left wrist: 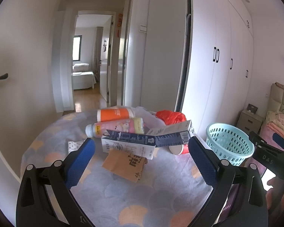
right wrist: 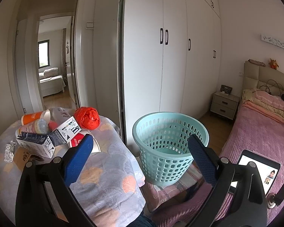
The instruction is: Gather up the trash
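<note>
Left tongs: hanging spread wide with nothing between the blue pads, over the near part of the bench, facing the trash pile.
Right tongs: also gaping wide and carrying nothing, hovering between the bench edge and the basket.
Bench: wearing a grey-blue cloth printed with peach and blue fan shapes; the trash is sitting toward its far side.
Milk carton: lying on its side at the front of the pile, white below and dark blue on top, with a second dark-and-white carton leaning bent against its right end.
Pink bottle: lying sideways behind the cartons, white cap pointing left, cartoon label showing.
Orange bottle: lying sideways behind the pink one, orange label with white ends.
Red plastic bag: sitting crumpled into a ball at the far right of the pile.
Brown paper bag: lying flat in front of the milk carton, dark printed characters showing, nearest the left tongs.
Red paper cup: lying tipped over under the bent carton, its pale bottom facing the camera.
Spotted wrapper: lying crumpled, white with dark dots, left of the carton.
Basket: standing upright just right of the bench, pale turquoise, perforated; little of its inside is showing.
Tablet: lying lit on the pink bed, near the right tongs.
</note>
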{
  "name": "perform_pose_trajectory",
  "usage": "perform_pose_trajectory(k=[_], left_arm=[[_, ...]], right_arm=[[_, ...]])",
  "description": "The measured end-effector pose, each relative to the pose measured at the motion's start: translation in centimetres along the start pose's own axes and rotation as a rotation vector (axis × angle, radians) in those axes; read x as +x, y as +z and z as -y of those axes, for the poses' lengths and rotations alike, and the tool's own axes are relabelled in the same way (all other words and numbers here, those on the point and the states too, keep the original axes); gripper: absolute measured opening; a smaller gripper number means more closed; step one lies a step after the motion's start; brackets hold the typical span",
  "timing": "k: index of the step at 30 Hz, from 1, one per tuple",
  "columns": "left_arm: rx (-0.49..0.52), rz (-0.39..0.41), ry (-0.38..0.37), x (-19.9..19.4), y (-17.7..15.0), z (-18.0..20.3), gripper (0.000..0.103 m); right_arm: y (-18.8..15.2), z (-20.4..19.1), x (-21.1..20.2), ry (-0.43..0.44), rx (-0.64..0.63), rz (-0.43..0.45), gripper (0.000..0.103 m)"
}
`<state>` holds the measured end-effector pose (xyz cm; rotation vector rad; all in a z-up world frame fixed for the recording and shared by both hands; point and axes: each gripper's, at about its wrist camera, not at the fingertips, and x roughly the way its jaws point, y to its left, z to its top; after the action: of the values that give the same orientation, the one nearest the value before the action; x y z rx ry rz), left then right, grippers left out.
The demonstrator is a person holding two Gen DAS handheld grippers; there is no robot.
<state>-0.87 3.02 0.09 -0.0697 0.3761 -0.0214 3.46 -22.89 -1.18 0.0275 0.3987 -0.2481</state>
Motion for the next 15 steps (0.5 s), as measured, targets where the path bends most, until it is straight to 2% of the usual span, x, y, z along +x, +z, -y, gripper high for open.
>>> perform_pose_trajectory(k=[15], left_arm=[[-0.017, 0.015, 0.020, -0.2, 0.3, -1.2, 0.095]], right_arm=[[0.4, -0.3, 0.1, 0.015, 0.001, -0.003, 0.092]])
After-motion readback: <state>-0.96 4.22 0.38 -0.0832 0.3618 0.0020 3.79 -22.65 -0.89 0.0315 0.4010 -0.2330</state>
